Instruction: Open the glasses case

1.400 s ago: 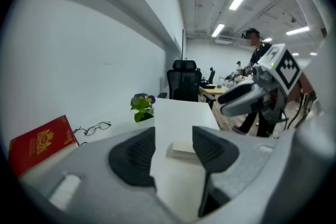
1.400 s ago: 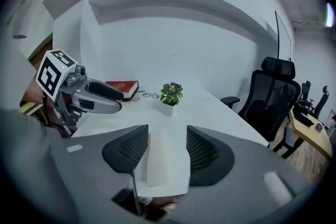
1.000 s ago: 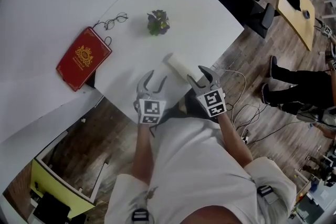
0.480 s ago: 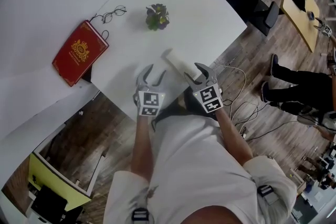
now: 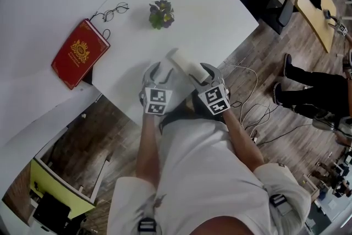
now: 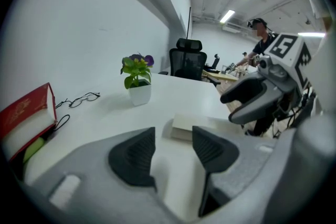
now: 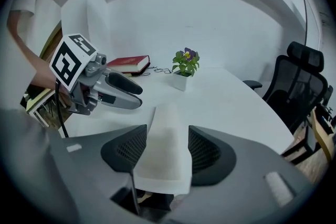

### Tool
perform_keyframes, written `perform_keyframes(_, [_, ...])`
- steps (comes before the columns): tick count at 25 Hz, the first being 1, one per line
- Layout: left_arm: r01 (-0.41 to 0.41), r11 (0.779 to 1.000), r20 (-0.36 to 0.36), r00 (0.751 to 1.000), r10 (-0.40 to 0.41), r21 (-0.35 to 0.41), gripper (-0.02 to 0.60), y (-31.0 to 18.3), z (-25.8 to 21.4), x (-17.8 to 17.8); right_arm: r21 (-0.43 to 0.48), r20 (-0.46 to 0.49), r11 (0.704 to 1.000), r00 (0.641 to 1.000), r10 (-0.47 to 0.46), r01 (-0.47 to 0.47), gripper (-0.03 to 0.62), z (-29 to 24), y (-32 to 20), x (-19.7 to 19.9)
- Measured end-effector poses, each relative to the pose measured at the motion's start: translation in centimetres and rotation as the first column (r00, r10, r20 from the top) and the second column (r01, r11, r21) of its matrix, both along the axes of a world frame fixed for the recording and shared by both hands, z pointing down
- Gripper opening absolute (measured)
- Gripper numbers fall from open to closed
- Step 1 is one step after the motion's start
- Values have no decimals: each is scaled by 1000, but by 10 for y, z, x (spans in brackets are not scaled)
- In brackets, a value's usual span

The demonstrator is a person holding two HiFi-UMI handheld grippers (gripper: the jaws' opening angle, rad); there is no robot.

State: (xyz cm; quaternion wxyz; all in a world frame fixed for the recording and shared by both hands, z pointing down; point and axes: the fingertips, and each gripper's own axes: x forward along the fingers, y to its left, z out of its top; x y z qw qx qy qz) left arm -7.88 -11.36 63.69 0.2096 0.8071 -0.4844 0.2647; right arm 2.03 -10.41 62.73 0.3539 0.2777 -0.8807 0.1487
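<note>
The white glasses case [image 5: 186, 66] lies shut on the white table [image 5: 126, 69], close to its front edge. My right gripper [image 5: 201, 75] has come down over the case's near end. In the right gripper view the case [image 7: 167, 126] lies between the two pads of the right gripper [image 7: 167, 152]. Its jaws have just been opening, and I see no firm squeeze on the case. My left gripper [image 5: 160, 70] stands open just left of the case, nothing between its fingers [image 6: 137, 157]. The case [image 6: 195, 126] lies a little ahead of it.
A red book [image 5: 80, 53], a pair of glasses [image 5: 113, 10] and a small potted plant [image 5: 161, 14] sit farther back on the table. The table's edge runs just under my hands. Cables [image 5: 250, 118] lie on the wood floor, and a person's legs [image 5: 313, 91] stand at the right.
Both grippers have sunk toward the table and closed in on the case. The right one, earlier in the air beside it, now straddles its near end.
</note>
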Motion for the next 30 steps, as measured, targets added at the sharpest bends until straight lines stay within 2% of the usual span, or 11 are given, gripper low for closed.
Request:
perform_keyframes(5, [-4,1000,1,1000,4,0,222,-5,9,1,-14,-18,1000,1000,-25,24,249,9,1,-5])
perform_keyframes(9, [-2,1000,2,1000,2,-30,222,-7,15,0,-13,-32,999,999,-42,42,258,14,2,-9])
perform_keyframes(30, [-34,997,-7,999,34,-75,224,-16,38,7,-57,-131,996,989,-70,63,341,46,8,-14])
